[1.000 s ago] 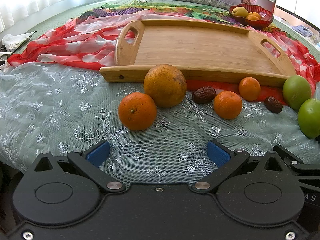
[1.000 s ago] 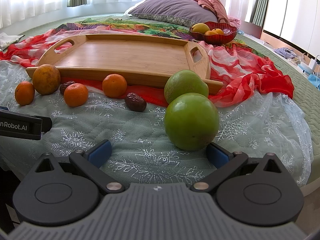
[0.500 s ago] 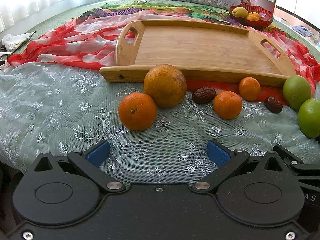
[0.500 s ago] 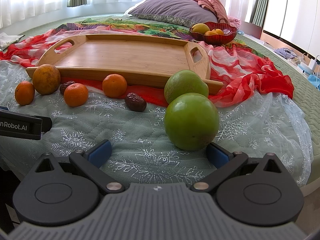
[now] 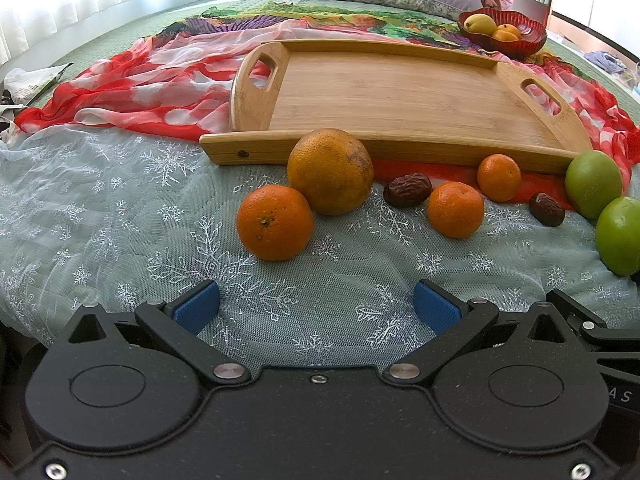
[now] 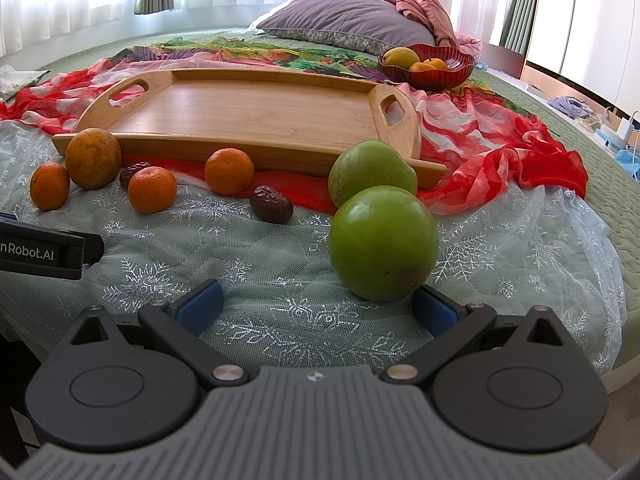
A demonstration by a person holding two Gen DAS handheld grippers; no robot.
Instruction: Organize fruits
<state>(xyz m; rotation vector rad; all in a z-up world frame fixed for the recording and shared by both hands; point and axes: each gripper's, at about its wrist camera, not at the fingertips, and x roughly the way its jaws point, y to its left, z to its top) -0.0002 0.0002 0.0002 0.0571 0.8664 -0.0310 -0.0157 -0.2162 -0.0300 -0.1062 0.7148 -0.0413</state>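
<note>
Bedding under a loose snowflake net (image 6: pixel 280 248) is carrying everything. Both tongs, left (image 5: pixel 316 306) and right (image 6: pixel 316 304), are gaping wide and empty. Nearest green fruit (image 6: pixel 383 242) is risking rolling off; wooden tray (image 6: pixel 256 116) is lying empty beyond.

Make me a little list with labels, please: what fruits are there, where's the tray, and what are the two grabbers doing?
place: a bed with a snowflake cloth
tray: wooden tray, nothing on it, behind the fruit row
oranges: one big orange, three small oranges, nearest at
green fruits: two, the near one right in front of the right gripper
dates: two, one at
bowl: red bowl holding fruit, beyond the tray
left gripper: open, holding nothing
right gripper: open, holding nothing
</note>
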